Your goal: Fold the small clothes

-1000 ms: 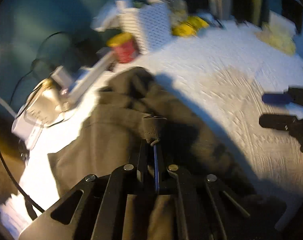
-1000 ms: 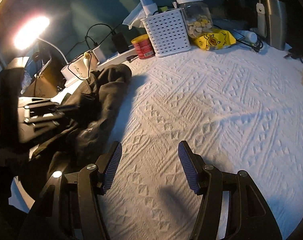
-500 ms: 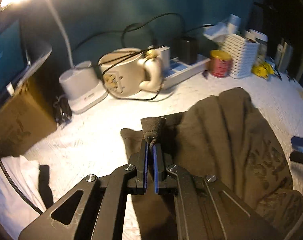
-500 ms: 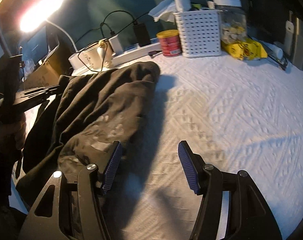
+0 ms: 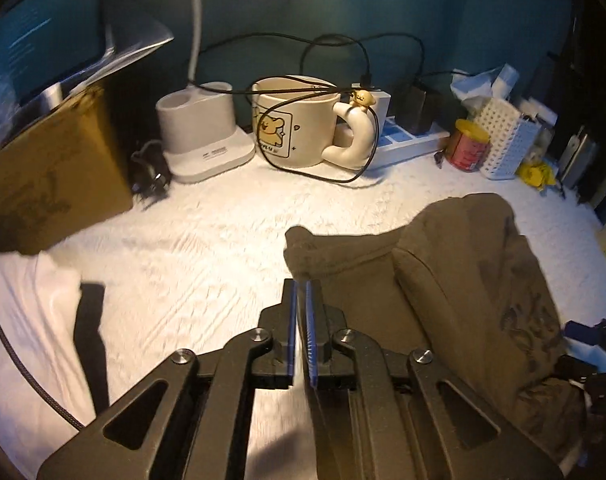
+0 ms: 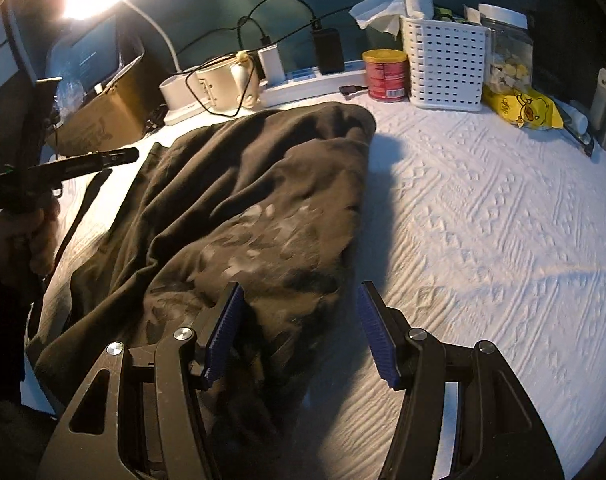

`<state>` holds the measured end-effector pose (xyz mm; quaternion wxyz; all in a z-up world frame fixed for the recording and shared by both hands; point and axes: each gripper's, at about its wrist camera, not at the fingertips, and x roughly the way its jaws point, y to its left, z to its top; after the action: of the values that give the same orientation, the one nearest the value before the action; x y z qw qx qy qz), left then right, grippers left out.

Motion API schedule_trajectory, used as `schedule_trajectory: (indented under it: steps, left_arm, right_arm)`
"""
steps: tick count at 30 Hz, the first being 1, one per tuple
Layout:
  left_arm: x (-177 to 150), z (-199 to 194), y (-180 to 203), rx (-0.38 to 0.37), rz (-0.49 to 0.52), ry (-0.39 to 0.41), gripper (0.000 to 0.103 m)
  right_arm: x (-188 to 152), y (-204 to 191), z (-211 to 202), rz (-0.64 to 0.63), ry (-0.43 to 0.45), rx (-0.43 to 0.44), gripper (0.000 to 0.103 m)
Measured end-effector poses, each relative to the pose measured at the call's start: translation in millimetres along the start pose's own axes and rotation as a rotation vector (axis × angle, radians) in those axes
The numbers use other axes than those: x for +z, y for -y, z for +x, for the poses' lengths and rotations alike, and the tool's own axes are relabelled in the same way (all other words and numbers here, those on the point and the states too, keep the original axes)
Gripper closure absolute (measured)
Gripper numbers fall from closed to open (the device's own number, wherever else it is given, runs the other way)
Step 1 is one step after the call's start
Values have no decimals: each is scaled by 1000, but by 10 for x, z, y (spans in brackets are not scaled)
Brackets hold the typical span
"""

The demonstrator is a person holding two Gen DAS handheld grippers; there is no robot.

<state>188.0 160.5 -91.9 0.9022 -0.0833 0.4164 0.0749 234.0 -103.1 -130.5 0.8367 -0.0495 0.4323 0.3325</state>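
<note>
The dark olive garment [image 6: 243, 208] lay crumpled in a long heap on the white textured cloth [image 6: 483, 240] covering the bench, its far end bunched toward the clutter at the back and its near end under the right hand-held gripper [image 6: 299, 332]. A pale, worn print showed on its upper folds, but no letters of it could be read.

The left hand-held gripper [image 5: 301, 300] had its blue pads only a narrow slit apart and was opening; nothing lay between them, and a corner of the garment [image 5: 443, 280] sat just beyond the tips. The right hand-held gripper stood wide apart, its left finger [image 6: 223, 336] against the near folds of the garment and its right finger over bare cloth, pressing on nothing. In the right wrist view a hand [image 6: 19, 236] held the left tool at the garment's far-left edge.

Along the back stood a cream mug [image 5: 295, 124] with a cartoon bear in a square frame and small writing beneath it, too small to make out, a little figure perched on its handle and a black cable [image 5: 335, 52] draped over it. Beside it was a white lamp base [image 5: 203, 140] bearing a label too faint to read. A red can with a yellow lid [image 6: 385, 76] carried blurred text, next to a white perforated basket [image 6: 443, 68], and a yellow packet [image 6: 523, 110] showed a cartoon duck. A brown cardboard box [image 5: 51, 176] had dark markings, unreadable.
</note>
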Motion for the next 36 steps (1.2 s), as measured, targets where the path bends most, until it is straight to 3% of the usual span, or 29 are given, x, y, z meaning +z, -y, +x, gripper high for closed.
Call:
schedule_trajectory:
  steps: [2, 4, 12, 19, 22, 25, 29, 32, 34, 36]
  left_arm:
    - [-86, -103, 16, -27, 0, -4, 67]
    - [-222, -199, 59, -53, 3, -14, 54]
    - [-754, -293, 232, -99, 37, -119, 54]
    - [-911, -626, 342, -120, 47, -107, 54]
    - [-951, -795, 509, -186, 78, -84, 54]
    - [-1010, -976, 699, -320, 105, -65, 54]
    - [-1049, -1127, 913, -435, 139, -32, 54]
    - [-1091, -1118, 1045, -459, 170, -34, 43]
    - [-1123, -1056, 1104, -453, 188, -38, 43]
    - [-1177, -848, 1125, -423, 189, -112, 43]
  right_arm:
    - [-23, -45, -14, -8, -2, -1, 41]
    - [-55, -87, -48, -16, 2, -5, 41]
    - [-197, -214, -282, -27, 42, 4, 41]
    - [-332, -445, -399, -88, 57, 13, 41]
    - [-389, -423, -431, -72, 57, -2, 41]
    - [-455, -354, -512, -56, 65, -20, 41]
    - [-566, -149, -644, -5, 79, -60, 41]
    - [-654, 45, -748, 40, 91, -89, 41]
    - [-716, 159, -815, 73, 102, -104, 41]
    - [-778, 249, -864, 102, 114, -102, 41]
